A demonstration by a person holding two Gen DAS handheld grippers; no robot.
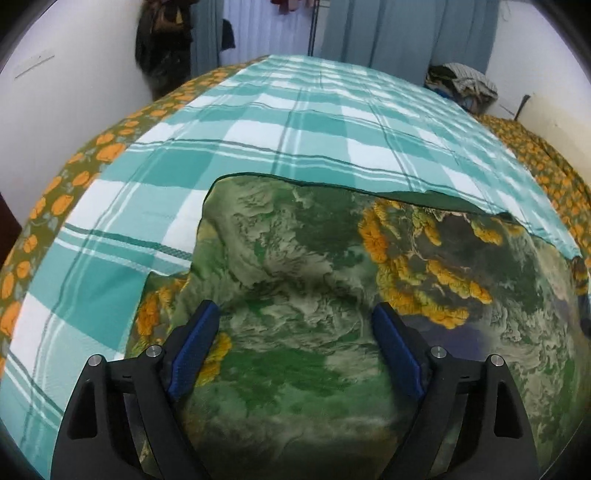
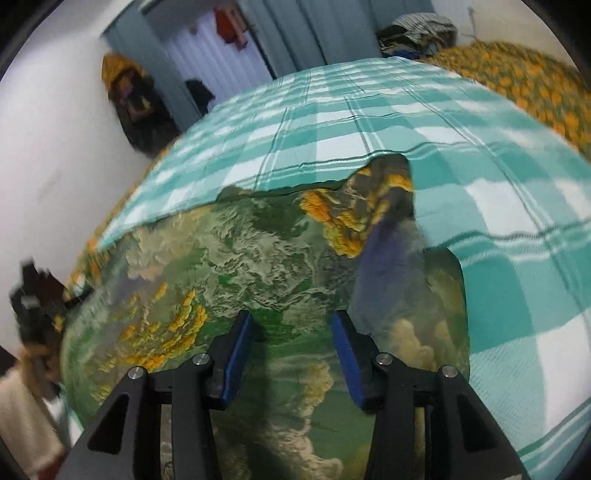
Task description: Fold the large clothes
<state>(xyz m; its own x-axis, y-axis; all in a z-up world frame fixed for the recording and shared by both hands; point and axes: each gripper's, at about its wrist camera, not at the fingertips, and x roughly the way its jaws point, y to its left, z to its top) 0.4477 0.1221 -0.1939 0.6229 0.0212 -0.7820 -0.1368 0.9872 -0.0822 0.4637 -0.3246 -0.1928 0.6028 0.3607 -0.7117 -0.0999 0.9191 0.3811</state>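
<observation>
A large green cloth with orange flower patches (image 1: 295,240) lies in a soft heap on a teal and white checked sheet (image 1: 295,122). My left gripper (image 1: 295,308) hovers just over the cloth's near part. Its jaws are wide open, with nothing pinched between the blue pads (image 1: 192,354). In the right wrist view the same green cloth (image 2: 240,251) fills the middle, and the checked sheet (image 2: 517,258) lies along its right side. My right gripper (image 2: 292,315) is open partway above the cloth and its pads (image 2: 236,362) grip nothing.
An orange-flowered bedcover (image 1: 74,177) shows under the checked sheet at both sides. A pile of clothes (image 1: 461,81) sits at the far right corner. White walls, grey curtains (image 1: 388,29) and a dark hanging bag (image 1: 162,48) close the far end. A blurred dark object and pale sleeve (image 2: 22,387) sit at the left edge.
</observation>
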